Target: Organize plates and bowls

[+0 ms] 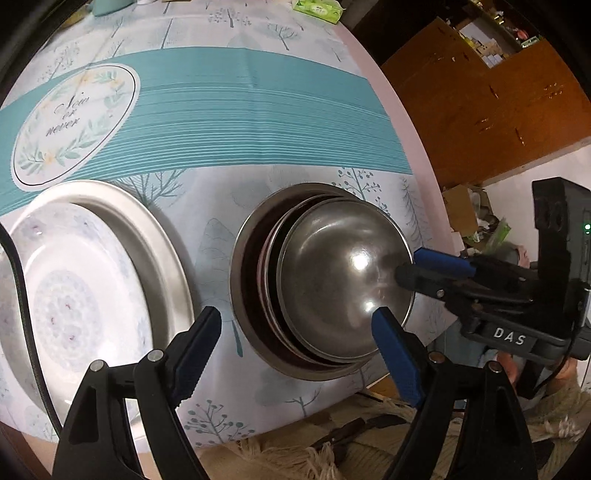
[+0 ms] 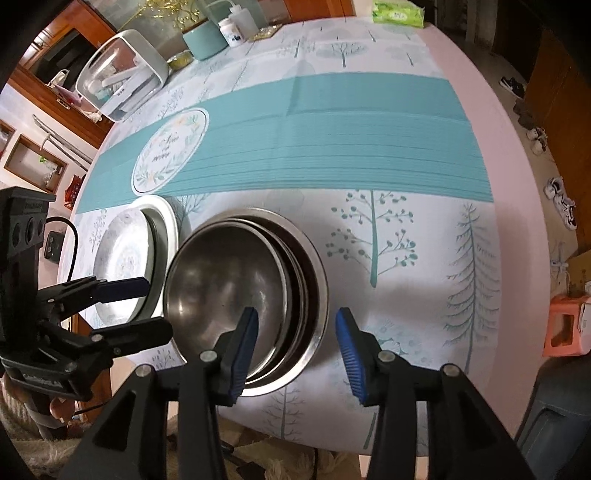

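Observation:
A nest of steel bowls (image 1: 325, 280) (image 2: 221, 280) sits near the table's front edge. Left of it, a white patterned plate (image 1: 66, 295) (image 2: 122, 251) lies on a steel plate (image 1: 155, 236) (image 2: 168, 221). My right gripper (image 2: 297, 317) (image 1: 408, 264) straddles the stack's right rim, one finger inside the top bowl and one outside; the pads stand apart from the metal. My left gripper (image 1: 295, 321) (image 2: 147, 308) hangs open over the gap between plates and bowls, its right finger above the top bowl's rim, holding nothing.
The tablecloth (image 2: 369, 147) carries a green tissue packet (image 2: 397, 14) (image 1: 317, 9), a teal cup (image 2: 205, 42), a white bottle (image 2: 231, 31) and a white lidded container (image 2: 122, 74) at the back. Shoes (image 2: 563, 201) and an orange stool (image 2: 565, 328) stand on the floor to the right.

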The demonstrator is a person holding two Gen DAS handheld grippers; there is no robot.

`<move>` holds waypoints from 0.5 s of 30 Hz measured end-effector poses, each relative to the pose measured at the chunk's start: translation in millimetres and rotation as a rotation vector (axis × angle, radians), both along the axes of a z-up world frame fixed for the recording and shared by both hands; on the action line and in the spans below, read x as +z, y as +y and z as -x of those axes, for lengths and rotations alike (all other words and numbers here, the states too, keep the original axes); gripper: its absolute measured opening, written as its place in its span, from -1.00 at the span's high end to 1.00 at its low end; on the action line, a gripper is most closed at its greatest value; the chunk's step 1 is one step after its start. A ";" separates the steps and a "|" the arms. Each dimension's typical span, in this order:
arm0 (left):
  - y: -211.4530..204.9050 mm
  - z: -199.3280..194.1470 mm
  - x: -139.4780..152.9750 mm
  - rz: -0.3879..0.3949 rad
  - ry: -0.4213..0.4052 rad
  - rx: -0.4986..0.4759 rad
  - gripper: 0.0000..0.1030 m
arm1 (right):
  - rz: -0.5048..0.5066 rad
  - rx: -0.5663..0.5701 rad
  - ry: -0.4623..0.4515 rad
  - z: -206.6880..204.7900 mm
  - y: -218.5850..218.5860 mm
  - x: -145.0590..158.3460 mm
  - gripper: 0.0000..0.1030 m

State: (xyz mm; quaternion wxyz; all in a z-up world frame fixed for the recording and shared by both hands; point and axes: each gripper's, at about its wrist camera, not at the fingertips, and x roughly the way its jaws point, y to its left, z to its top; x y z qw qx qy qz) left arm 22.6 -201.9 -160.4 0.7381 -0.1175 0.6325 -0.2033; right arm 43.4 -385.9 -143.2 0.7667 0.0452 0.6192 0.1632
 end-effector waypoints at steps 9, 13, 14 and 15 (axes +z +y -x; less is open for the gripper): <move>-1.4 -7.1 -16.6 0.032 0.060 0.020 -0.52 | -0.018 -0.017 0.057 -5.1 -2.5 -14.4 0.15; -3.0 -10.6 -22.3 0.035 0.082 0.026 -0.45 | -0.032 -0.021 0.083 -7.7 -3.2 -20.3 0.15; -4.4 -11.4 -24.0 0.029 0.089 0.026 -0.42 | -0.039 -0.022 0.092 -8.4 -3.5 -21.9 0.15; -5.5 -12.1 -24.7 0.024 0.091 0.027 -0.39 | -0.043 -0.024 0.099 -9.4 -2.8 -23.3 0.15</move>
